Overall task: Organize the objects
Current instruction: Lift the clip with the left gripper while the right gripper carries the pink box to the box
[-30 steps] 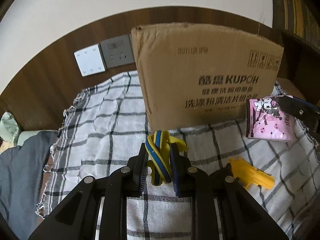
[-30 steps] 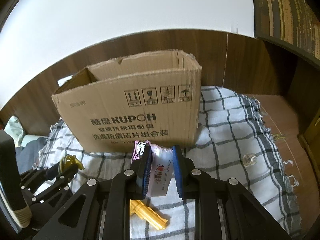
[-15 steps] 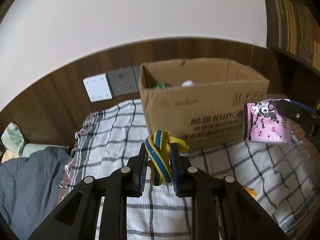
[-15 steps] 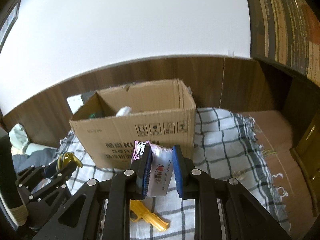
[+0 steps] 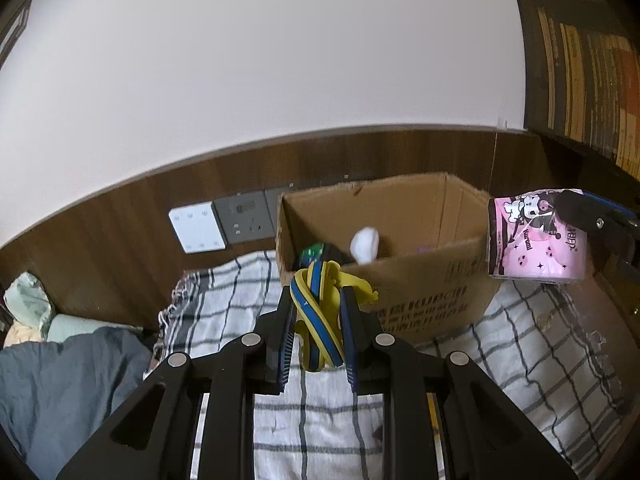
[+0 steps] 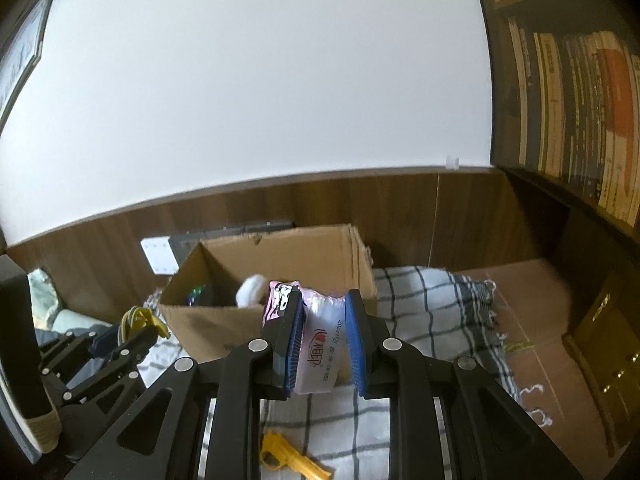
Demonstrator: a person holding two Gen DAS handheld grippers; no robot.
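Observation:
My left gripper [image 5: 318, 300] is shut on a yellow and blue rubber toy [image 5: 320, 312], held up in front of an open cardboard box [image 5: 424, 304]. In the right wrist view that toy [image 6: 140, 318] shows at the left in the other gripper. My right gripper [image 6: 322, 300] is shut on a pink tissue pack [image 6: 320, 344] with a cartoon print. The same pack [image 5: 532, 236] hangs at the right of the left wrist view, level with the box rim. Inside the box [image 6: 280, 272] lie a white item [image 5: 364, 244] and something green [image 5: 312, 254].
The box stands on a checked cloth [image 5: 224, 300] against a wood-panelled wall with a white switch plate [image 5: 197, 227] and a grey socket [image 5: 244, 218]. A yellow toy pistol [image 6: 292, 460] lies on the cloth below my right gripper. Bookshelves [image 6: 568, 92] rise at the right; grey bedding [image 5: 60, 376] lies left.
Both grippers have risen with their loads. The box's open top and its contents have come into view, and the yellow pistol has dropped out of the left wrist view.

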